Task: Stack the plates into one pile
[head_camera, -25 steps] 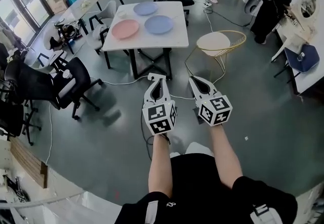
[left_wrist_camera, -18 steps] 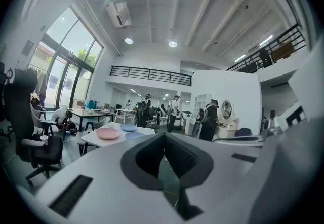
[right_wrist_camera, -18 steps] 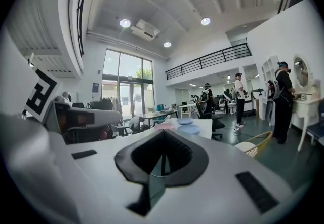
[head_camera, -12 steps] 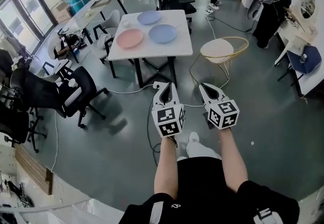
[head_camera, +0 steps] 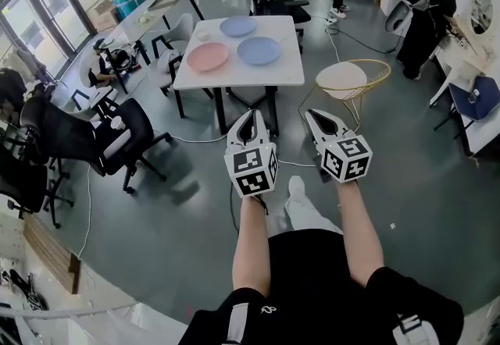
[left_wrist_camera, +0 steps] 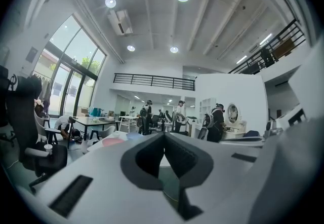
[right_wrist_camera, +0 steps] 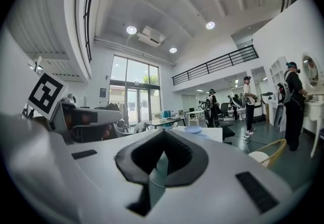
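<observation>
On the white bench (head_camera: 234, 76) lie a pink plate (head_camera: 208, 56) at the left, a blue plate (head_camera: 258, 50) just right of it, and a second blue plate (head_camera: 238, 26) farther back, none touching. Well short of the bench, over the grey floor (head_camera: 156, 226), the left gripper (head_camera: 251, 115) and right gripper (head_camera: 312, 114) point level side by side, each with its jaws closed together on nothing.

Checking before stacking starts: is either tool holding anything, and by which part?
Nothing is held. The left tool and right tool are shut, empty; the pink plate, near blue plate and far blue plate lie on the table.
</observation>
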Tool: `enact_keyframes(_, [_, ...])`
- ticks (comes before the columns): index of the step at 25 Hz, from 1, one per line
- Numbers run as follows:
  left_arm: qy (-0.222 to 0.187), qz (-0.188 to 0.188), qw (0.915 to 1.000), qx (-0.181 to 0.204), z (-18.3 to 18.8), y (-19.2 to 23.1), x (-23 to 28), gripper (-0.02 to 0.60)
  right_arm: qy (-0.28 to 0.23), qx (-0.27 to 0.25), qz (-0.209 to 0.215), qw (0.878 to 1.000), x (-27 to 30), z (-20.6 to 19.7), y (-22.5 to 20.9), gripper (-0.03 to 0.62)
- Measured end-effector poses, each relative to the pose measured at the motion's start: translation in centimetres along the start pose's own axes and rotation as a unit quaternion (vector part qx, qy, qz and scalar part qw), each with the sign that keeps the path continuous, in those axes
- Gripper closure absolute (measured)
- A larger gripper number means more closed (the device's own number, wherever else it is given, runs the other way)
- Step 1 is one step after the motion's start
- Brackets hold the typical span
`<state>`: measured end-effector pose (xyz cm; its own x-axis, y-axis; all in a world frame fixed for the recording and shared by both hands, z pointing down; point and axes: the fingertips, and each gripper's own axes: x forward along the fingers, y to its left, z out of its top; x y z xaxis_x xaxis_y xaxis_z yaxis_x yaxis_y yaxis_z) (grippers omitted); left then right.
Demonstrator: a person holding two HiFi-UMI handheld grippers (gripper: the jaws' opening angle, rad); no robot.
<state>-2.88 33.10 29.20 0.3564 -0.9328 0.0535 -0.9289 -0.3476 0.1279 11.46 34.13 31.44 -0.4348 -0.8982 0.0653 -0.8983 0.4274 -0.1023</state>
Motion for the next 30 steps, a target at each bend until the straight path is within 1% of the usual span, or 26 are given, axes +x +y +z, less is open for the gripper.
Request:
enact_keyframes(5, [-0.029,0.016,0.9993,0.018,3.2,1.8,1.2,0.565,-0.030,-0.024,0.020,0.999,2.2,3.2,0.0,0.586])
enact_keyframes(9, [-0.079,0.018,0.9956,0.045,7.7,1.5,2.2,0.565,-0.075,-0.033,0.020,0.996,3.1,7.3,-2.2,0.586])
enact_keyframes(11, [-0.091,0.017,0.9943,0.053,8.8,1.7,3.0,0.565,-0.094,-0.032,0.021,0.995,4.2,8.8,-2.8,0.586])
enact_keyframes(15, [-0.088,0.023,0.9949,0.043,8.3,2.5,5.5,0.565,-0.105,-0.033,0.035,0.993,6.5,9.7,-3.7,0.586])
enact_keyframes(18, [-0.082,0.031,0.9956,0.033,7.3,3.0,7.8,0.565,-0.099,-0.032,0.045,0.994,8.4,8.9,-4.8,0.586])
enact_keyframes(21, [-0.067,0.039,0.9966,0.028,6.3,3.6,10.3,0.565,-0.087,-0.016,0.051,0.995,11.0,8.0,-6.5,0.586])
enact_keyframes(24, [-0.054,0.049,0.9969,0.029,6.0,4.6,12.9,0.565,-0.084,0.001,0.061,0.995,14.1,7.8,-7.8,0.586])
enact_keyframes(27, [-0.038,0.068,0.9962,0.038,5.9,6.2,15.7,0.565,-0.080,0.020,0.079,0.993,18.1,7.5,-8.8,0.586])
enact_keyframes(30, [-0.023,0.088,0.9955,0.029,5.3,8.2,18.8,0.565,-0.064,0.029,0.100,0.992,22.5,6.7,-9.9,0.586])
